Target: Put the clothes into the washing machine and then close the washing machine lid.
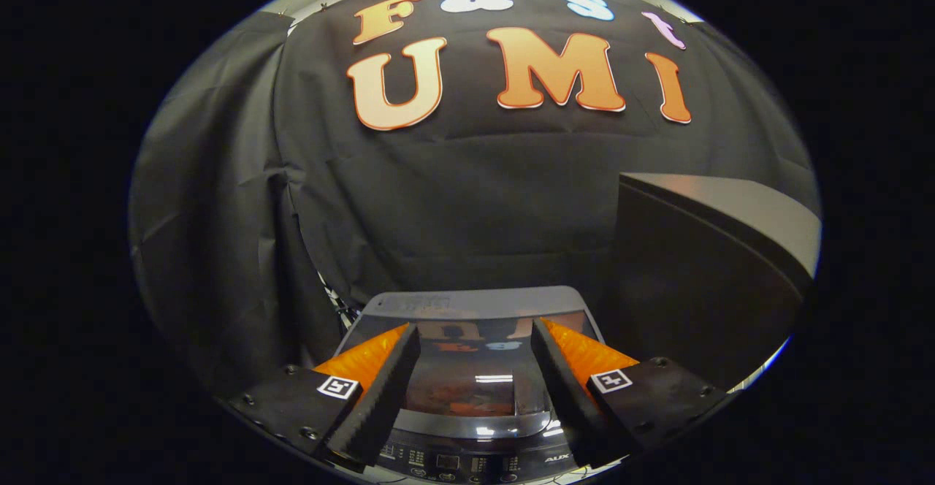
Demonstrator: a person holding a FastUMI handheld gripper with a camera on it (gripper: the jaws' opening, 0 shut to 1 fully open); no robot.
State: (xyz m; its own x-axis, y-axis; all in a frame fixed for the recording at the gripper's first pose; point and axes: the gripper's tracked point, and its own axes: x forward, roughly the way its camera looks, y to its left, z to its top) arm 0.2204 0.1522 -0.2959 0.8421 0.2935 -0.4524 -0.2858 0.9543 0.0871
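Tongs spread wide, gripping nothing, above the washing machine, its lid down between them.

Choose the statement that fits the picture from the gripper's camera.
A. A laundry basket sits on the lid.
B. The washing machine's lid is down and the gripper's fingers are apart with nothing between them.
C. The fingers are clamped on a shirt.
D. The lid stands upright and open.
B: the glossy lid lies flat over the washing machine, mirroring the wall, and the gripper is spread above it, holding nothing.
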